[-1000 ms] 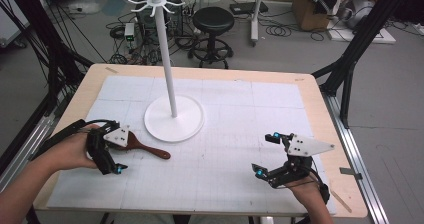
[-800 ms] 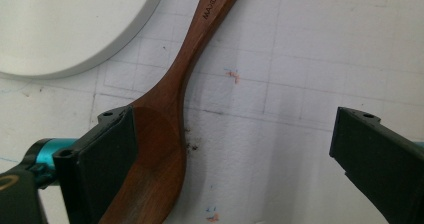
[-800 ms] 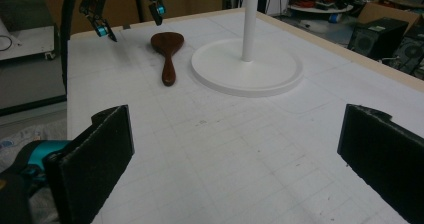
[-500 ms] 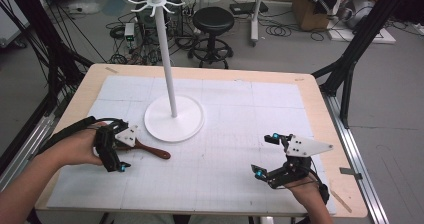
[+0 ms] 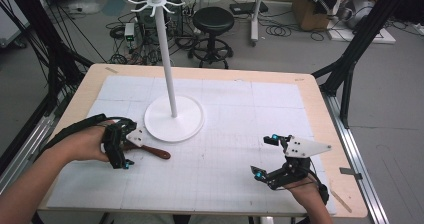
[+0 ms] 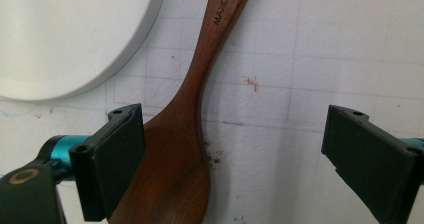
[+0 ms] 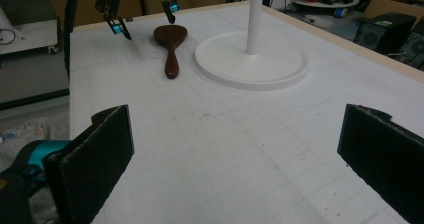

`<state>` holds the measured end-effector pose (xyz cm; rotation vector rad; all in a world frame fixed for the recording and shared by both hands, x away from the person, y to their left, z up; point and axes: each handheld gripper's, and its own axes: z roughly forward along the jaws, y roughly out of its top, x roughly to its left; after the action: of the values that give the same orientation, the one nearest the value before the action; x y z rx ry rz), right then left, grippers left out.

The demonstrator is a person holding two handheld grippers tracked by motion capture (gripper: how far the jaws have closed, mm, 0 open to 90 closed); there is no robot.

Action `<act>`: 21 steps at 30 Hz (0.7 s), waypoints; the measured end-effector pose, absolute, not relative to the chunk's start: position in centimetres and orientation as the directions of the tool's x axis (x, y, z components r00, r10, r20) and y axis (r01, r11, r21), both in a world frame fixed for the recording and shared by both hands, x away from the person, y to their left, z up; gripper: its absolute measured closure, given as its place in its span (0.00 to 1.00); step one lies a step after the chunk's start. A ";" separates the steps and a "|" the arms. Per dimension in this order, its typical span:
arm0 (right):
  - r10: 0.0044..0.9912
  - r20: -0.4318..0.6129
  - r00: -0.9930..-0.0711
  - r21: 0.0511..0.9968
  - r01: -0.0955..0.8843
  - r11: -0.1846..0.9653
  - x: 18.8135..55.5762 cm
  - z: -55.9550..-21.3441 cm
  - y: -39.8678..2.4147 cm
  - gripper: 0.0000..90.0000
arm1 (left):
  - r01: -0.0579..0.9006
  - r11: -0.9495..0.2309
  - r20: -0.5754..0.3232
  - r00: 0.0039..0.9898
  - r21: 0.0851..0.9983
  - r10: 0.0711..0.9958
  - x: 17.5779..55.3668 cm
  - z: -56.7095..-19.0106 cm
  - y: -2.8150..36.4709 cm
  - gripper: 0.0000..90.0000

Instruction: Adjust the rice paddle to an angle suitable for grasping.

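The wooden spoon [image 6: 185,134] lies flat on the mat [image 5: 240,134], just near-left of the stand [image 5: 172,116]'s round base. It is straddled by the left gripper [image 5: 119,149], whose jaws have just been closing but are released; one pad is beside the bowl, contact unclear. The right gripper [image 5: 268,156] is spread wide, holding nothing, at the near right.

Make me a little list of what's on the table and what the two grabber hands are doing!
table: wooden table under a white gridded mat
stand: white stand, round base, tall pole with hooks on top
spoon: brown wooden spoon lying flat beside the base
left gripper: left gripper over the spoon's bowl; jaws wide and just been closing, one pad at the bowl's edge, not gripping yet
right gripper: right gripper open, nothing between its jaws, apart from the spoon
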<state>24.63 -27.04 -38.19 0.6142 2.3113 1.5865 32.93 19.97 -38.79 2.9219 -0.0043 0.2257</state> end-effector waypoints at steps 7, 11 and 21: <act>0.486 0.017 -0.874 0.931 0.191 0.310 24.6 -38.2 -27.1 0.00 | -0.056 -0.984 0.152 0.988 0.166 -0.031 33.3 -39.0 19.0 0.16; 0.485 0.019 -0.874 0.931 0.193 0.310 24.6 -38.2 -27.1 0.00 | -0.054 -0.985 0.140 0.990 0.163 -0.031 33.5 -39.5 18.7 0.18; 0.483 0.017 -0.876 0.928 0.193 0.317 24.7 -38.3 -27.0 0.00 | -0.062 -0.989 0.138 0.989 0.135 -0.044 33.9 -40.0 18.3 0.22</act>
<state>24.71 -26.98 -38.34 0.6120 2.3223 1.5800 33.88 18.35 -40.02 2.9944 -0.0800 0.2037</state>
